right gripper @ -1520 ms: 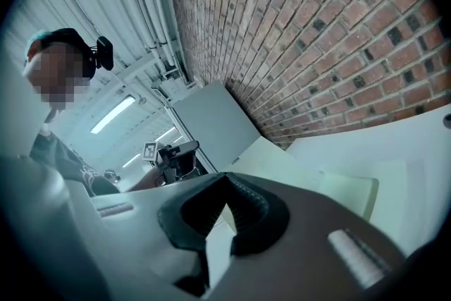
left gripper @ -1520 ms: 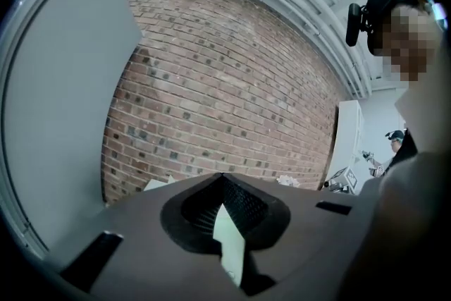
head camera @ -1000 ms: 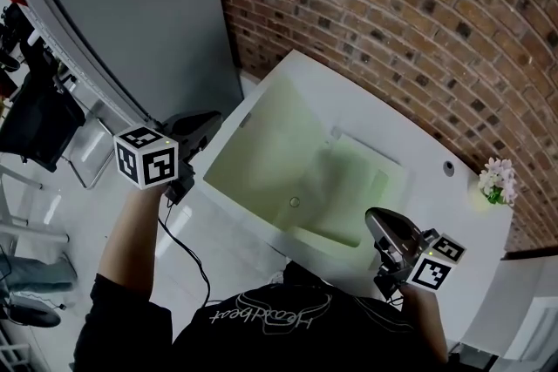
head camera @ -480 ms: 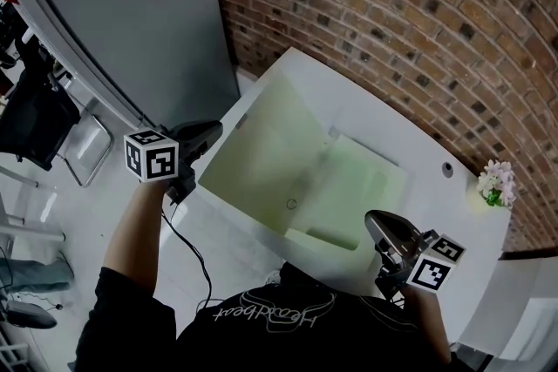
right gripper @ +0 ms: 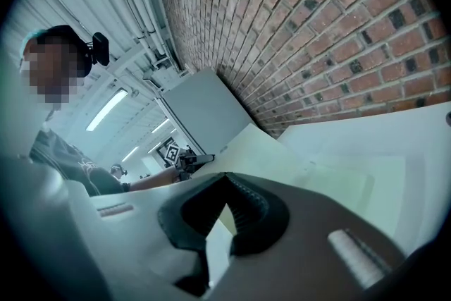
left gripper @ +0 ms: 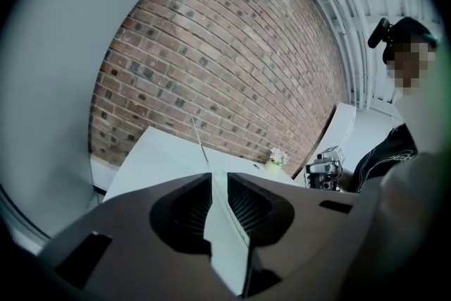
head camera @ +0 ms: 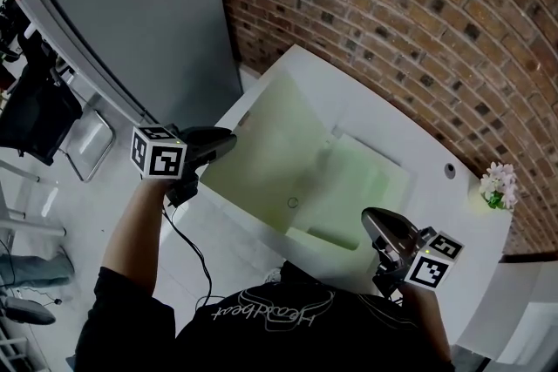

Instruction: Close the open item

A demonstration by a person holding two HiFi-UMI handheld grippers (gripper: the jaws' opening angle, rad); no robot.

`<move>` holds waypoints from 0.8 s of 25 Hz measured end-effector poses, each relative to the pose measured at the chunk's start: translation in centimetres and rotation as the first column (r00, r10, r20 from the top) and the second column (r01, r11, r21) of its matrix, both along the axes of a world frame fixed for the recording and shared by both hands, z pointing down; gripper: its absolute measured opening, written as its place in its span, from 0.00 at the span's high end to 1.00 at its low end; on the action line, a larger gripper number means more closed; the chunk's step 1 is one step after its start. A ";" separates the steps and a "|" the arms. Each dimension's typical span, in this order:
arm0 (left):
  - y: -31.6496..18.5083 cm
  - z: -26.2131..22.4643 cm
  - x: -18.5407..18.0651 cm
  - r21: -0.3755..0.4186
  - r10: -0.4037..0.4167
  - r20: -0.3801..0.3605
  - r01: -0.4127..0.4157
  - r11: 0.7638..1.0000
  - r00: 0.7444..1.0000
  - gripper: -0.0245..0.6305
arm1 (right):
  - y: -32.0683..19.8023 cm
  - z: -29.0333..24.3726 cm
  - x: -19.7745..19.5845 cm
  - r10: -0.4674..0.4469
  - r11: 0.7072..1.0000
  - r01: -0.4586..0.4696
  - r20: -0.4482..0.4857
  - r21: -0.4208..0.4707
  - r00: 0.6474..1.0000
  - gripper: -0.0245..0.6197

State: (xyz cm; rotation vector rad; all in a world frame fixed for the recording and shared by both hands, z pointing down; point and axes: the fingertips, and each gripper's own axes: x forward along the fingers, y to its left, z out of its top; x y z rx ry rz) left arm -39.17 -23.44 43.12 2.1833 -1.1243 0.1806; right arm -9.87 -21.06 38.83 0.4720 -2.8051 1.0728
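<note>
Now left gripper (head camera: 228, 140), door (head camera: 272, 139) farther right.

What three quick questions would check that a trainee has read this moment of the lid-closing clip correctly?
1. True or false: the left gripper is clamped on the edge of the raised lid.
2. Where do the flowers stand? A) on the floor; B) on the far right corner of the table; C) inside the open compartment.
3. Fill in: the wall behind the table is built of ____.
Key: 1 true; 2 B; 3 brick.
</note>
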 end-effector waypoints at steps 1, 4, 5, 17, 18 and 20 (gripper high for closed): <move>0.0 0.0 0.1 -0.006 0.001 0.009 -0.001 1.000 1.000 0.89 | 0.0 0.0 0.0 -0.001 1.000 0.000 0.003 0.001 1.000 0.96; 0.0 0.1 0.3 -0.022 -0.006 0.027 0.007 1.000 1.000 0.89 | 0.2 -0.1 0.0 0.003 1.000 -0.003 0.008 0.008 1.000 0.96; 0.1 0.2 0.3 -0.028 -0.005 0.025 0.005 1.000 1.000 0.89 | 0.3 -0.1 0.0 0.005 1.000 -0.005 0.010 0.009 1.000 0.96; 0.0 -1.7 2.2 -0.040 0.007 0.055 -0.005 0.999 0.998 0.90 | 2.3 -0.4 1.0 0.065 0.998 -0.065 0.026 0.013 0.998 0.96; 0.0 -1.8 2.3 -0.039 0.003 0.052 -0.001 0.999 0.999 0.91 | 2.6 -0.4 1.2 0.074 0.997 -0.075 0.032 0.012 0.997 0.96; 0.0 -2.0 2.5 -0.047 -0.006 0.038 0.008 0.999 0.999 0.92 | 3.0 -0.4 1.6 0.095 0.995 -0.095 0.044 0.014 0.995 0.96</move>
